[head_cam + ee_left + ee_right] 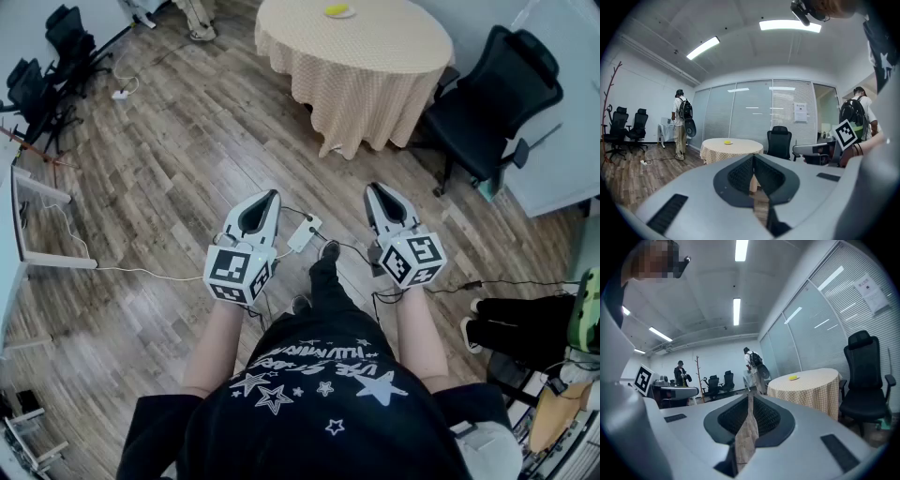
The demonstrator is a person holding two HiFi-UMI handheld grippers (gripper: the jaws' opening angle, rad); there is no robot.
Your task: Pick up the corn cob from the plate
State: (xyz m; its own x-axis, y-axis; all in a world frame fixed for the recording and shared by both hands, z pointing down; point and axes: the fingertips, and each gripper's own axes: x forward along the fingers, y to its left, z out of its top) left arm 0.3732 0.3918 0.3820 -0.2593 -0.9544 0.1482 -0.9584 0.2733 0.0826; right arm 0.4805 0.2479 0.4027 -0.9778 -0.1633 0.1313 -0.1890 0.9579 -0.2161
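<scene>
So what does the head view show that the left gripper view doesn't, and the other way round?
Only the head view: the left gripper's marker cube and the white box on the floor. Only the left gripper view: the ceiling lights and the glass wall with blinds. Both: the round table with the yellow corn cob on it, the black chair beside it, and the right gripper.

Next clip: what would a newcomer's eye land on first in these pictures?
The left gripper and right gripper are held side by side mid-frame in the head view, jaws shut and empty. Ahead of them stands a round table under a checked cloth with a small yellow item on top. A black office chair stands at its right.
</scene>
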